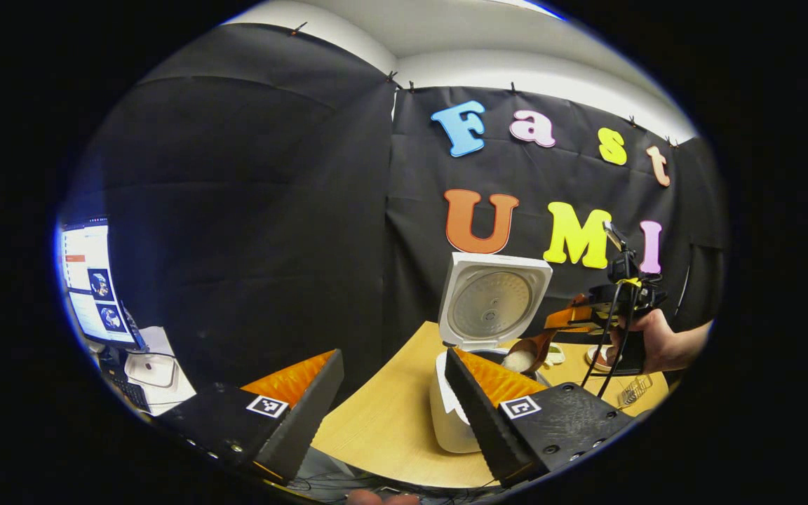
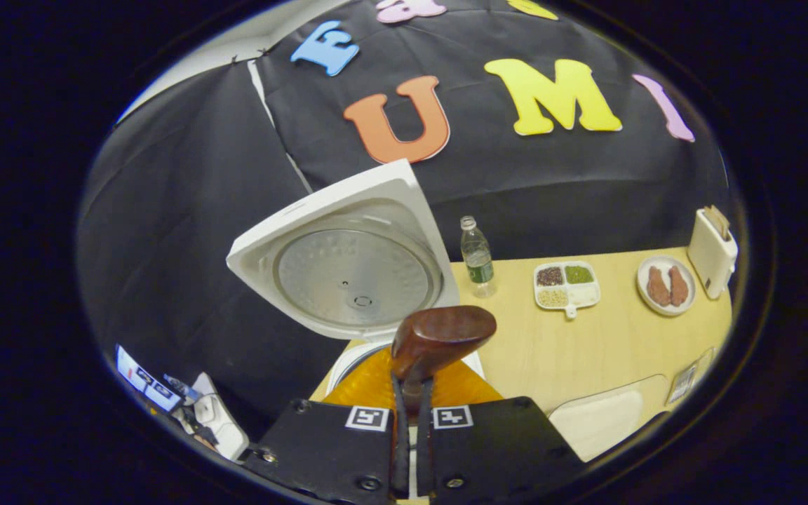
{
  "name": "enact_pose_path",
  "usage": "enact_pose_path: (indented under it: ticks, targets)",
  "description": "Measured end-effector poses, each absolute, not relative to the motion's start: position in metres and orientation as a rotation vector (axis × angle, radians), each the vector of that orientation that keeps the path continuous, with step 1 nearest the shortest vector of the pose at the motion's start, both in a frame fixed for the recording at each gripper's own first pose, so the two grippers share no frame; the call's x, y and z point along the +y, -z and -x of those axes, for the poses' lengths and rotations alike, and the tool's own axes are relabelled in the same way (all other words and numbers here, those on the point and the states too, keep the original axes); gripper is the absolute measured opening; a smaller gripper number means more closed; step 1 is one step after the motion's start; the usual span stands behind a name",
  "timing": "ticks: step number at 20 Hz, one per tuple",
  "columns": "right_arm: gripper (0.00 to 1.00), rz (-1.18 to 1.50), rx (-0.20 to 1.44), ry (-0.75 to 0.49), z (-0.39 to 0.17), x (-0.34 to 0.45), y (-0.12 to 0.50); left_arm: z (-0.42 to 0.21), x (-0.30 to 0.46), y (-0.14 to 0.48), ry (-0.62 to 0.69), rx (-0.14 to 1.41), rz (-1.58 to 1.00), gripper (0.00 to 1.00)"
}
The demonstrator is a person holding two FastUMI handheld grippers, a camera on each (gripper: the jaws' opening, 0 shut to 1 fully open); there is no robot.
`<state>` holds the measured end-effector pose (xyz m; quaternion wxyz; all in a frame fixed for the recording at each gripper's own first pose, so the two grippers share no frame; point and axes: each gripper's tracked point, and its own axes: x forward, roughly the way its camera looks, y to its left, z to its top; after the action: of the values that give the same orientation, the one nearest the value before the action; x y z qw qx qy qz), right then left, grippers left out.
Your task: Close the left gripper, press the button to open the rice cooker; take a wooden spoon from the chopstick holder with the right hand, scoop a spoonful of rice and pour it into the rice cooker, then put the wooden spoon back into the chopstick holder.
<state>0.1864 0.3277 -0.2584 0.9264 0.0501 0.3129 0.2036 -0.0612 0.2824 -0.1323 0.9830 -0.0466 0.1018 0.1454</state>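
The right gripper (image 2: 411, 421) is clamped on the wooden spoon (image 2: 439, 340), whose bowl is held over the open rice cooker (image 1: 456, 410) at the desk's (image 1: 383, 428) left edge; white rice (image 1: 518, 360) is seen in the bowl. The holding hand (image 1: 660, 340) reaches in from the right. The left gripper (image 1: 386, 414) is held back, level, jaws wide apart.

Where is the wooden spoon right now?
The wooden spoon is clamped in the right gripper, its bowl over the open rice cooker, just below the raised lid; the left gripper view shows rice in it.
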Motion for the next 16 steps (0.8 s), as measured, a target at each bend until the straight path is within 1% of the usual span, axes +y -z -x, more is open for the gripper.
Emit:
enact_pose_path:
  ticks: [2, 8, 16]
  targets:
    - [0.10, -0.021, 0.616, -0.431, -0.185, 0.336, 0.258, 0.059, 0.279, 0.133, -0.278, 0.201, 0.097, 0.94]
    - [0.09, 0.282, 0.455, -0.474, -0.177, 0.360, 0.239, 0.052, 0.277, 0.123, -0.278, 0.149, 0.124, 0.94]
    - [0.09, 0.477, 0.292, -0.519, -0.164, 0.374, 0.220, 0.055, 0.271, 0.127, -0.263, 0.149, 0.170, 0.94]
